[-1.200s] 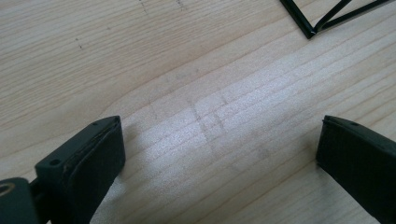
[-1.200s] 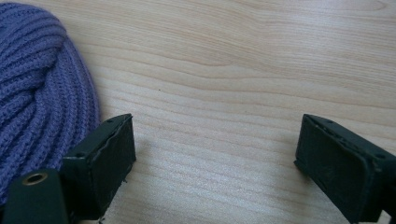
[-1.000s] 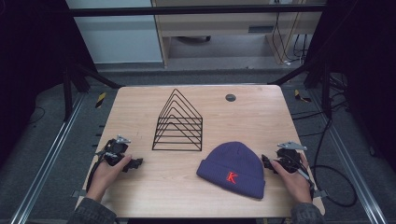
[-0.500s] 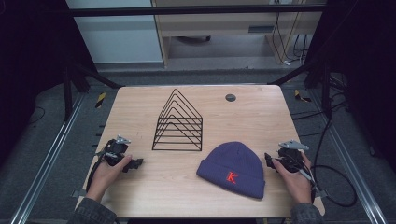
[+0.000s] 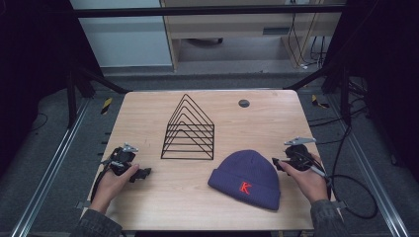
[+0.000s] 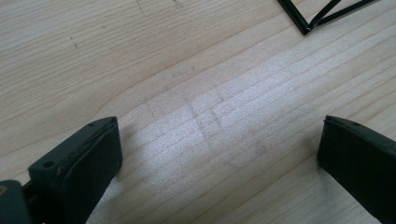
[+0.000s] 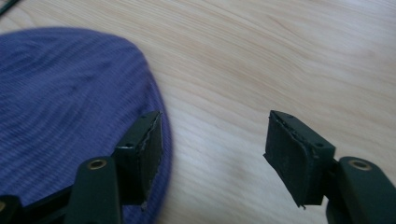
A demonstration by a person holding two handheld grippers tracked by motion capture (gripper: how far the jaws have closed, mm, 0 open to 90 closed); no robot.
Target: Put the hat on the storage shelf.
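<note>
**A lab recording station**

A wooden table stands inside a black metal frame on grey floor. Cables hang at 1 o'clock; yellow-black hazard tape marks the floor at 10 o'clock.

Wooden table bears wire rack; purple beanie (red letter); dark disc.

- In your right gripper view, the purple beanie is cut off by the left and bottom edges; its red letter is out of frame.
- In your left gripper view, the black wire rack is cropped at the top edge, one corner showing.
- In the high view, the small dark disc on the tabletop is too small to identify.
</note>
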